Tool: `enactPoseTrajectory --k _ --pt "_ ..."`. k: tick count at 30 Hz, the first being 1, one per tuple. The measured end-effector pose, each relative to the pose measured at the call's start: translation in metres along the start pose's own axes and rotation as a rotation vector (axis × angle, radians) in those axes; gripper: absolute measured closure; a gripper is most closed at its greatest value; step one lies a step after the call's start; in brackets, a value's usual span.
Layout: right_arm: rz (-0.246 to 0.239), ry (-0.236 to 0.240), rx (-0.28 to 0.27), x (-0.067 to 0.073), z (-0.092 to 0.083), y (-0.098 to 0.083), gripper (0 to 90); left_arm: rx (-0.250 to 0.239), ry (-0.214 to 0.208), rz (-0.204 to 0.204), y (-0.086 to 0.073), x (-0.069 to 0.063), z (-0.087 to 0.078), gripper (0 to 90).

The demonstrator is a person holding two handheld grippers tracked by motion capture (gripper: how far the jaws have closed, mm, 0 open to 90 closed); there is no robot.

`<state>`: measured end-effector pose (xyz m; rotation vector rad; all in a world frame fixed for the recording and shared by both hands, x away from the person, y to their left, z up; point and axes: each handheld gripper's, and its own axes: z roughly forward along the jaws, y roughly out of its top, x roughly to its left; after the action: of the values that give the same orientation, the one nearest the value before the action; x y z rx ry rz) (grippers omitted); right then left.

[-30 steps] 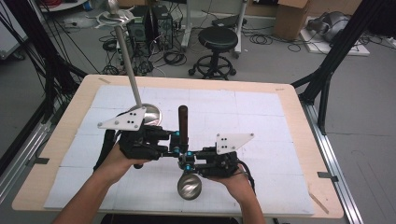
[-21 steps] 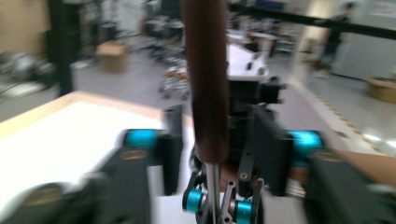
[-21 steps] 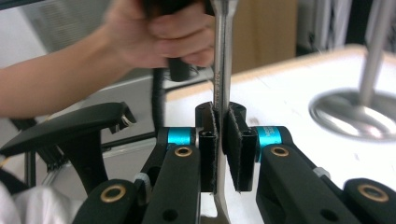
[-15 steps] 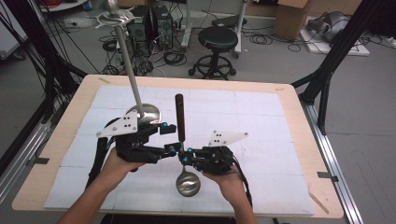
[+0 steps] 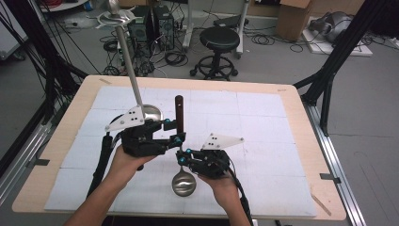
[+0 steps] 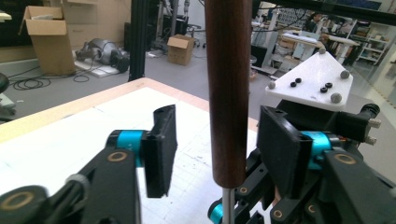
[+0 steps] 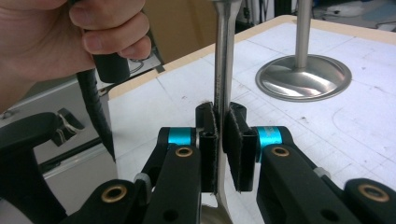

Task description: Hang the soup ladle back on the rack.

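Now right jaws clamp ladle (image 5: 182, 181); left jaws have just closed slightly, straddling handle (image 6: 229, 88).

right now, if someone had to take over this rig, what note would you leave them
Right gripper: fingers shut on the metal shaft of the ladle, bowl end nearest the person, held over the table.
Left gripper: open, fingers either side of the ladle's dark wooden handle without touching it; the jaws have just been closing.
Stand with its tall post sits just behind the left gripper.
Done: ladle held by one gripper. Left: probably close the left fingers on the handle, then move the ladle on.
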<state>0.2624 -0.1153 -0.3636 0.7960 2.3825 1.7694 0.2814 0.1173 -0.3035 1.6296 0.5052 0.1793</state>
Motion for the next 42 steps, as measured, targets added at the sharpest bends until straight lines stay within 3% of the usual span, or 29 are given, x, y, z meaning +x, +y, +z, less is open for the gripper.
enactPoseTrajectory --k 6,15,19,26,31,36,37,39,42 --pt "0.002 -0.029 0.028 0.004 0.003 0.001 84.0 -0.017 -0.014 0.005 0.008 -0.003 0.001 55.2" --pt "-0.012 -0.031 0.034 0.007 0.004 0.002 83.9 -0.020 -0.006 0.020 0.030 -0.001 -0.003 52.2" --pt "-0.009 -0.031 0.047 0.008 0.005 0.003 83.9 -0.014 -0.024 0.011 0.038 0.001 -0.002 52.6" --pt "-0.012 -0.026 0.033 0.008 0.003 0.004 84.0 0.014 -0.038 0.008 0.036 0.003 0.001 56.3" --pt "-0.016 -0.025 0.039 0.008 0.002 0.005 84.0 0.009 -0.054 0.028 0.036 0.003 0.002 69.4" --pt "-0.018 -0.021 0.033 0.007 0.002 0.005 83.1 -0.001 -0.080 0.012 0.036 0.003 0.001 72.5" --pt "-0.023 -0.017 0.026 0.007 0.003 0.005 81.0 -0.003 -0.081 0.011 0.037 0.002 0.001 72.9" --pt "-0.012 -0.014 0.005 0.006 0.002 0.006 60.1 -0.007 -0.067 0.030 0.037 0.002 -0.001 73.1" --pt "-0.029 -0.041 0.000 0.004 -0.003 0.005 44.5 -0.040 -0.059 0.032 0.042 0.007 -0.008 73.1"
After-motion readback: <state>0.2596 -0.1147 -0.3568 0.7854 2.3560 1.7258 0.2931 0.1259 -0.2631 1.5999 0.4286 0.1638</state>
